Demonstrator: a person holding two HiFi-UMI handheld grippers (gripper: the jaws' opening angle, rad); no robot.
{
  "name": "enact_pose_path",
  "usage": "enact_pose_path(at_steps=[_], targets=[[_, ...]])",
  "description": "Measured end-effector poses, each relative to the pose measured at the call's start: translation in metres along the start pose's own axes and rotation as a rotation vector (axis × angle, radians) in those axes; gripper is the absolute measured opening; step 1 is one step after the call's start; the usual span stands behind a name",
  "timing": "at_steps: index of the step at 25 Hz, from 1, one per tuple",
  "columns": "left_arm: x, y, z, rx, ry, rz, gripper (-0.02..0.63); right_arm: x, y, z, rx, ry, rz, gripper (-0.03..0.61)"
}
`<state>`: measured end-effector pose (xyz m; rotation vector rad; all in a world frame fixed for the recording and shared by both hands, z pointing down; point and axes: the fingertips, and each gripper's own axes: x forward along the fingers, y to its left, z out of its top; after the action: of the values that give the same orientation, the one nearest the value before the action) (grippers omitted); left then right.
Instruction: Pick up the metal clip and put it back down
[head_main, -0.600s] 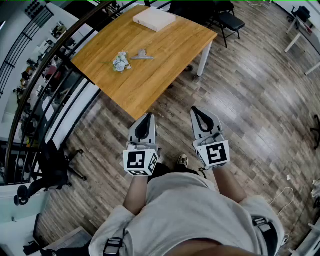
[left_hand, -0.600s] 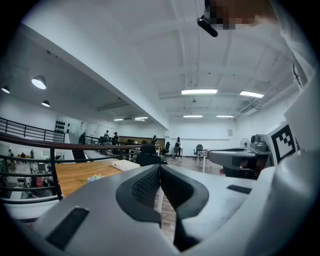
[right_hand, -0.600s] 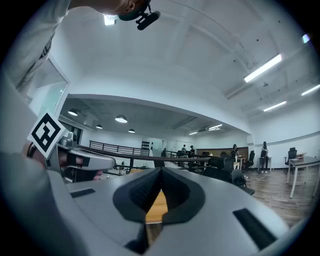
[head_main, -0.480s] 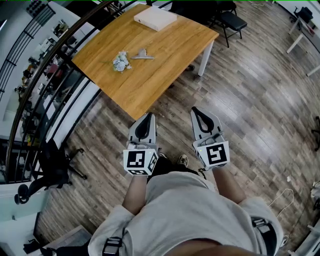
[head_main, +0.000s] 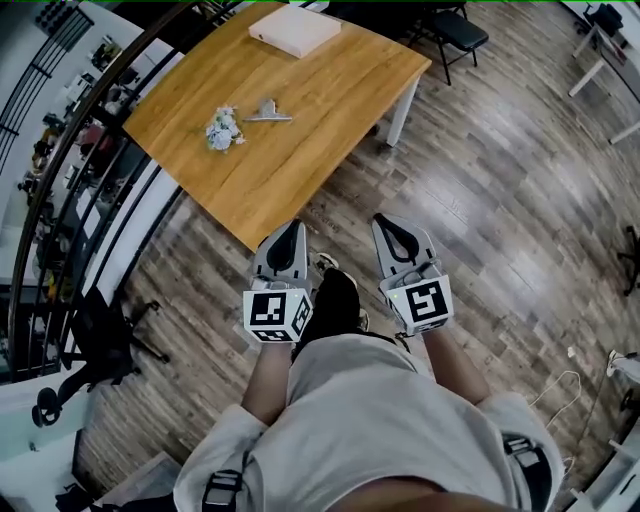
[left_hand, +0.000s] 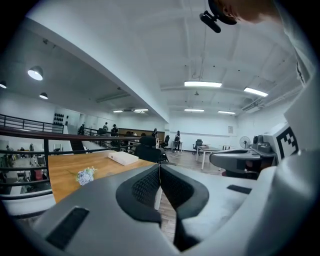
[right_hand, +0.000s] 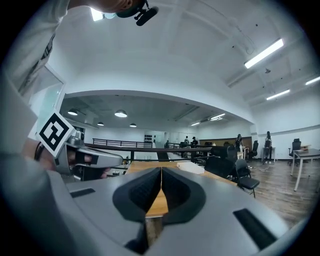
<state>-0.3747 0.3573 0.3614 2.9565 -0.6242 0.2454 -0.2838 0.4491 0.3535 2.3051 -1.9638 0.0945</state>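
The metal clip (head_main: 266, 111) lies on the wooden table (head_main: 300, 130) near its left part, beside a small bunch of pale flowers (head_main: 222, 128). My left gripper (head_main: 289, 232) is held over the floor just short of the table's near corner, shut and empty. My right gripper (head_main: 386, 226) hangs beside it over the floor, also shut with nothing in it. In the left gripper view the left gripper (left_hand: 159, 166) has its pads pressed together, and the flowers (left_hand: 86, 175) show on the table. In the right gripper view the right gripper (right_hand: 161, 171) is likewise closed.
A white flat box (head_main: 294, 29) rests at the table's far end. A black railing (head_main: 90, 150) runs along the table's left side. A black chair (head_main: 455, 30) stands beyond the table, and another chair (head_main: 100, 330) sits at the lower left. White desks (head_main: 600, 50) stand far right.
The view has shifted toward the table: the table's near corner now sits closer to both grippers. A dark shoe shows between the grippers. Both stay shut.
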Motion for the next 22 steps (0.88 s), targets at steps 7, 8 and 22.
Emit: enact_pose_path(at_steps=[7, 8, 22], targets=[[0.072, 0.051, -0.002, -0.029, 0.035, 0.010, 0.025, 0.074, -0.029, -0.013, -0.007, 0.060, 0.046, 0.026], [0.082, 0.061, -0.003, -0.036, 0.042, 0.015, 0.025, 0.087, -0.032, -0.015, -0.006, 0.072, 0.052, 0.028], [0.203, 0.186, -0.031, -0.149, 0.180, 0.050, 0.025, 0.274, -0.059, -0.032, -0.010, 0.259, 0.199, 0.028]])
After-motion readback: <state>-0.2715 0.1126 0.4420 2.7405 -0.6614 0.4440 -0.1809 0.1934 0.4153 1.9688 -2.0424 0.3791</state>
